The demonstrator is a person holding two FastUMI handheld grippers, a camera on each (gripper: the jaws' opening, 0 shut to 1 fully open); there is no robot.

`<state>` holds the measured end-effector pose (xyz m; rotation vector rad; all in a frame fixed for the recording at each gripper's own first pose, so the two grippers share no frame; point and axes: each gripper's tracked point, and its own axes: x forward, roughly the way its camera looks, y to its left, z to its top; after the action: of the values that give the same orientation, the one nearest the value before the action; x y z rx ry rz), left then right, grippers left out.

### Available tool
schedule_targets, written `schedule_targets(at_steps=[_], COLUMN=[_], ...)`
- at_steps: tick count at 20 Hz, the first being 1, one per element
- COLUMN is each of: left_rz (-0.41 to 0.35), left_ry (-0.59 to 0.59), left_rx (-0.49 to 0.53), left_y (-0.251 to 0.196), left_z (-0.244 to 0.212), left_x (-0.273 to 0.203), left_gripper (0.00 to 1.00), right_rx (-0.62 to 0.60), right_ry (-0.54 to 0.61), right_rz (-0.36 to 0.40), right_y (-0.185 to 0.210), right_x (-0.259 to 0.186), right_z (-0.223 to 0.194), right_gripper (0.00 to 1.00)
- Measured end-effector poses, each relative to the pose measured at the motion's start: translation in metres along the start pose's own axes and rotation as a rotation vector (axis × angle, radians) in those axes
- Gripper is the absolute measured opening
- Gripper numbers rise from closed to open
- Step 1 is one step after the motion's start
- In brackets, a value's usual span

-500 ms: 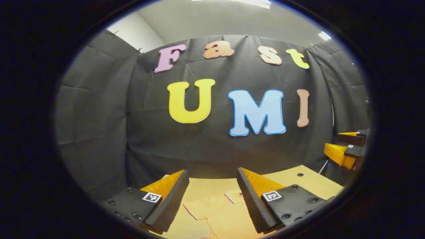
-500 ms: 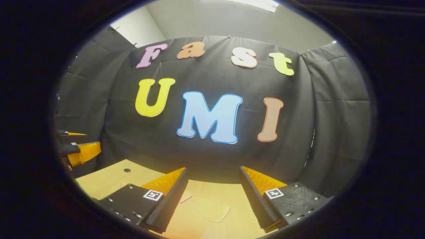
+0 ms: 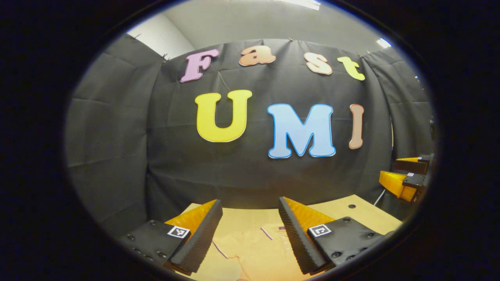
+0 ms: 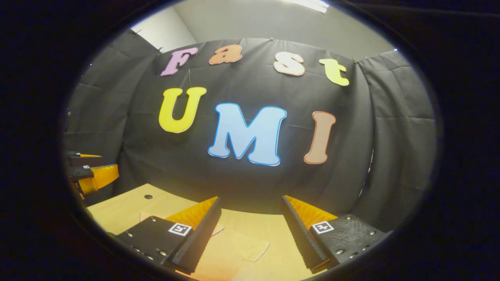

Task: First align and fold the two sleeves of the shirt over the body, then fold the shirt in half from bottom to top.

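A pale wooden surface (image 3: 363, 212) stands before a black cloth wall, with a shirt of nearly the same colour lying flat on it.

Left gripper view: the left tongs (image 3: 250, 230) are held above the surface, fingers spread wide with nothing between them. Through the gap lies the shirt (image 3: 258, 249), its collar and a thin dark trim line visible (the rest runs off the bottom edge). At the far right edge the right tongs (image 3: 404, 175) hang in the air, also apart.

Right gripper view: the right tongs (image 4: 250, 230) are likewise spread and empty, raised over the surface (image 4: 125, 208). Between the fingers a short sleeve (image 4: 250, 248) lies flat, its rounded cuff pointing away from the body. The left tongs (image 4: 91, 171) show at the left edge, apart from the cloth.

Judging from this, no fold has begun and the sleeves come first. To do it well, each pair of tongs should probably come down low near a cuff edge, pinch a single layer, then carry it inward over the body without dragging the shirt, laying both sleeves level with each other.
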<state>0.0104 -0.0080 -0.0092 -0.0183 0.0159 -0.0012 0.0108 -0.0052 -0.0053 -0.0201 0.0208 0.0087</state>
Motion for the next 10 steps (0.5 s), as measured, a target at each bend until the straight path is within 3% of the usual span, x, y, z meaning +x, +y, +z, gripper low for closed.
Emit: schedule_targets(at_steps=[10], left_rz=[0.027], left_ry=[0.017], left_rx=[0.017], left_y=[0.007], left_z=[-0.003], left_x=[0.009], left_gripper=[0.93], right_rx=[0.053], right_ry=[0.056], right_rz=[0.042], right_y=[0.001], right_x=[0.027], right_z=[-0.021], right_gripper=[0.96])
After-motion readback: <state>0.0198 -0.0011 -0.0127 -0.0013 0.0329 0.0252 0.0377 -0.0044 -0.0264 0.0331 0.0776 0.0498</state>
